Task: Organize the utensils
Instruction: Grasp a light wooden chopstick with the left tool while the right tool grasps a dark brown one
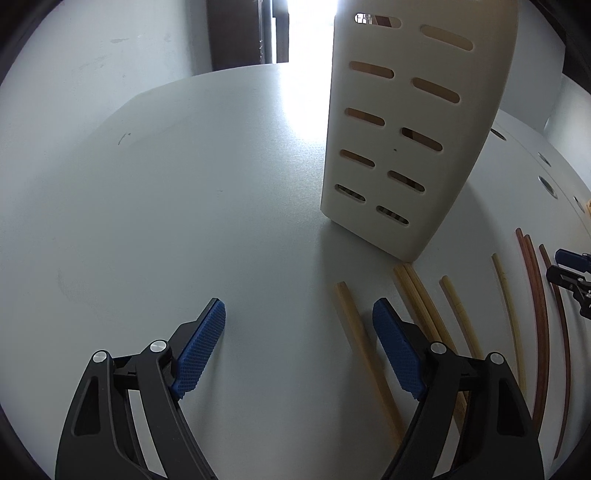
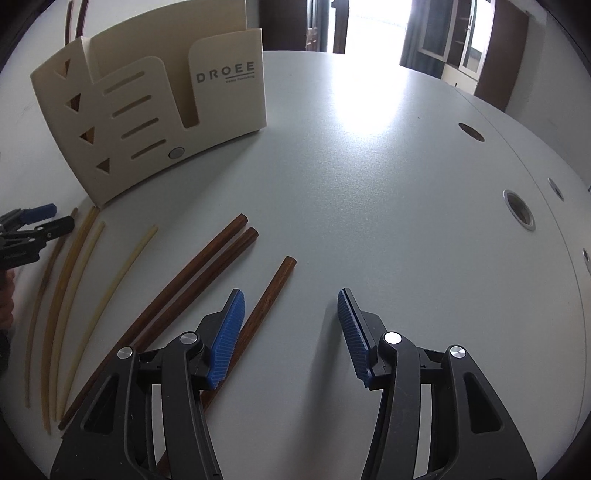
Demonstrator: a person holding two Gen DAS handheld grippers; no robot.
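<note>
Down at the lower edge of the left wrist view, the left tool (image 1: 299, 306) is standing wide open over the pale surface (image 1: 184, 184), gripping nothing; a light bamboo chopstick (image 1: 354, 332) is lying between its blue pads (image 1: 201, 350), just beside the right-hand one and not pressed by either. Further right in that frame, more light chopsticks (image 1: 424, 299) are fanning out side by side, their far ends reaching toward the foot of the cream slotted holder (image 1: 406, 129), which is standing upright in the upper right. At the far right edge, the dark reddish chopsticks (image 1: 541, 314) are curving along the rim of the frame. Turning to the right wrist view, the holder (image 2: 229, 103) is sitting in the upper left, lettered DROEE, with two dark sticks (image 2: 68, 18) poking out of its top. Below it, the light chopsticks (image 2: 74, 295) are lying at the left, then a pair of dark ones (image 2: 184, 280) touching each other. A single dark chopstick (image 2: 273, 291) is running under the left pad of the right tool (image 2: 291, 299), which is standing about half open at the bottom centre, holding nothing, with bare surface between its pads.
</note>
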